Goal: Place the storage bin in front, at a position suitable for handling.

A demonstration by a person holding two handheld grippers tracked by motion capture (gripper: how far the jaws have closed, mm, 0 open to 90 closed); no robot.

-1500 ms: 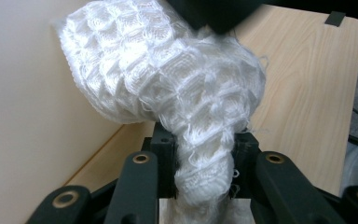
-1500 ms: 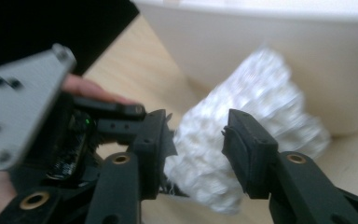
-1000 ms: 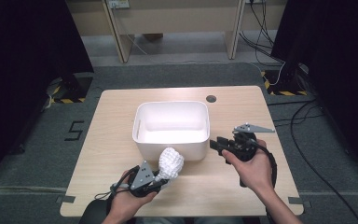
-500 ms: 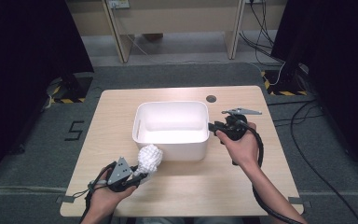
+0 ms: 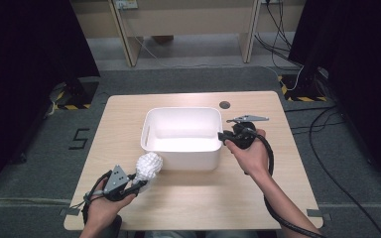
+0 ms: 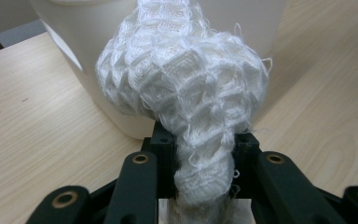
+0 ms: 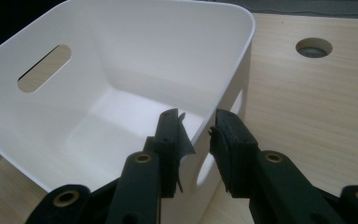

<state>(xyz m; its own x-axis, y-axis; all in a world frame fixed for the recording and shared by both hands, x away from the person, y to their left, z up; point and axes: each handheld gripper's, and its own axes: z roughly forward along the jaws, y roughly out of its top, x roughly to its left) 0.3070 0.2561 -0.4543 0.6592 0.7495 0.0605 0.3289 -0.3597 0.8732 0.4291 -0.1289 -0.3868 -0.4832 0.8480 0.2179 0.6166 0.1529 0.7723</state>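
the left hand-held gripper is clamped on the tail of a white knitted cloth, held just off the desk beside the white bin's front wall. it looks light, soft and floppy, best pinched at its bunched neck. the right hand-held gripper straddles the bin's rim, its jaws apart and just closing.

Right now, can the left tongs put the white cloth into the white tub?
Probably yes. The left tongs grip the cloth just beside the tub, and its open top has nothing over it.
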